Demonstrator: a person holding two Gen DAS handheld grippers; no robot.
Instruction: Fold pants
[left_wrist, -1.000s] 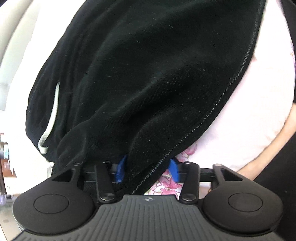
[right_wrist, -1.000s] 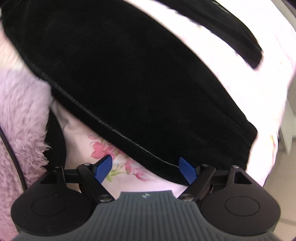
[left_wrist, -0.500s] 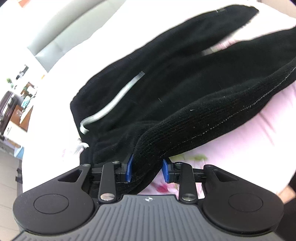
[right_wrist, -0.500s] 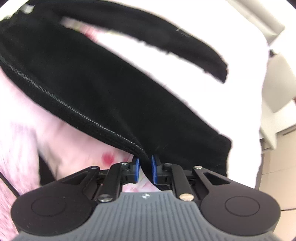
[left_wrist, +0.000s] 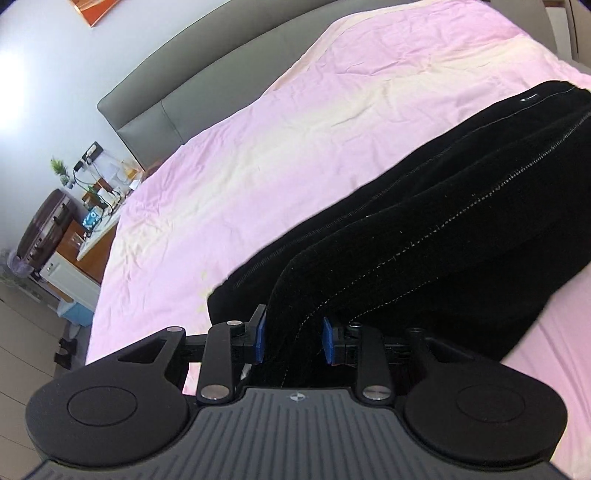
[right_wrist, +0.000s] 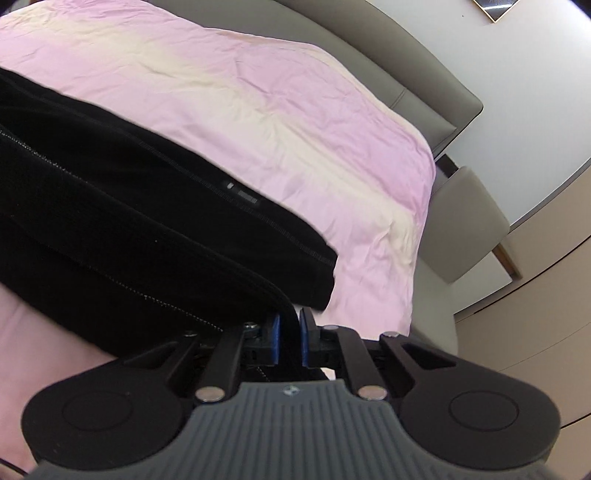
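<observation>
The black pants lie in stacked layers on the pink bed, with pale stitching along their seams. My left gripper is shut on a thick fold of the black fabric at the pants' left end. My right gripper is shut on a thin fold of the same pants at their right end. Both grippers hold the upper layer over a lower layer that rests on the sheet. The waistband and drawstring are hidden.
The pink bed sheet stretches ahead to a grey headboard. A bedside table with clutter stands at the left of the bed. A grey chair and pale cupboard doors stand at the right.
Both grippers have closed on the pants' edge and carried it forward across the bed. The right gripper was open a second ago. The floral cloth and fluffy pink fabric are out of view.
</observation>
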